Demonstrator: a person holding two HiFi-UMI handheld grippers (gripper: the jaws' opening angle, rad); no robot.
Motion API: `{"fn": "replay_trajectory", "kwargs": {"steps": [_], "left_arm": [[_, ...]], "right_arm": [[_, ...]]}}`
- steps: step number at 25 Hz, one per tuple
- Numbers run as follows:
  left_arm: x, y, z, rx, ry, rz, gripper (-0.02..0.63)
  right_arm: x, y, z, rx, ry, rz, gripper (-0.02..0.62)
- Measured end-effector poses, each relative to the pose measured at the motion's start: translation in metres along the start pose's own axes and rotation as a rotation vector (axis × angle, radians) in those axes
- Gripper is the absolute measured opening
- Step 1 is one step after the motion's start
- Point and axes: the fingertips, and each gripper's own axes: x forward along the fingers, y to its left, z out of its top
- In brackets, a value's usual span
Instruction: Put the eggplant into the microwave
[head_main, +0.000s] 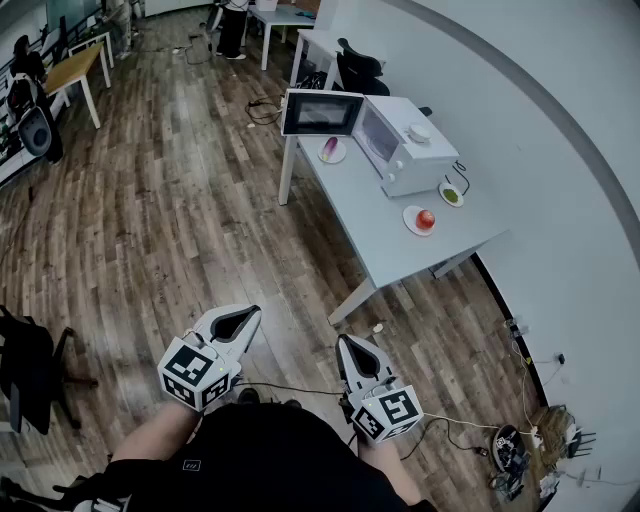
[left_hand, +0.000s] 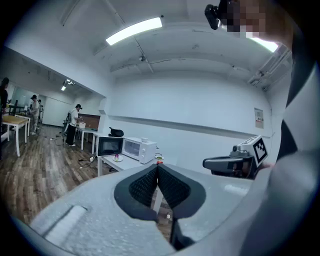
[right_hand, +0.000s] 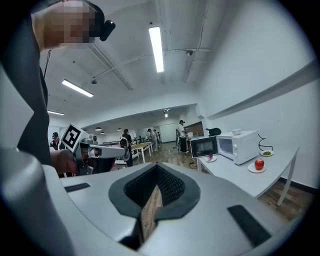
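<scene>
1. Right by the person's body, the left gripper (head_main: 243, 314) has its jaws pressed together, with nothing between them.
2. Just beside it, the right gripper (head_main: 352, 343) is the same: jaws together and holding nothing.
3. Far ahead of both grippers stands the table (head_main: 400, 250). Nothing is picked up, so I think the job has barely begun. What is left is to walk over, grab the eggplant and set it inside.
4. At the table's far end, way out in front of the grippers, the eggplant (head_main: 331, 148) lies on a small plate (head_main: 342, 157). It is just left of the microwave (head_main: 405, 150).
5. The microwave door (head_main: 322, 112) is already swung open, just past the eggplant, so that part is done.
6. The eggplant's long side seems to point away from the grippers, toward the door. It is too small to tell which end has the stem.
</scene>
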Motion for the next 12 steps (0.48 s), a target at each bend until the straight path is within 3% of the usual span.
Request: {"fn": "replay_trajectory", "kwargs": {"steps": [12], "left_arm": [[0.007, -0.015, 0.001, 0.01, -0.006, -0.013, 0.009]], "right_arm": [[-0.019, -0.005, -0.003, -0.015, -0.014, -0.007, 0.014]]}}
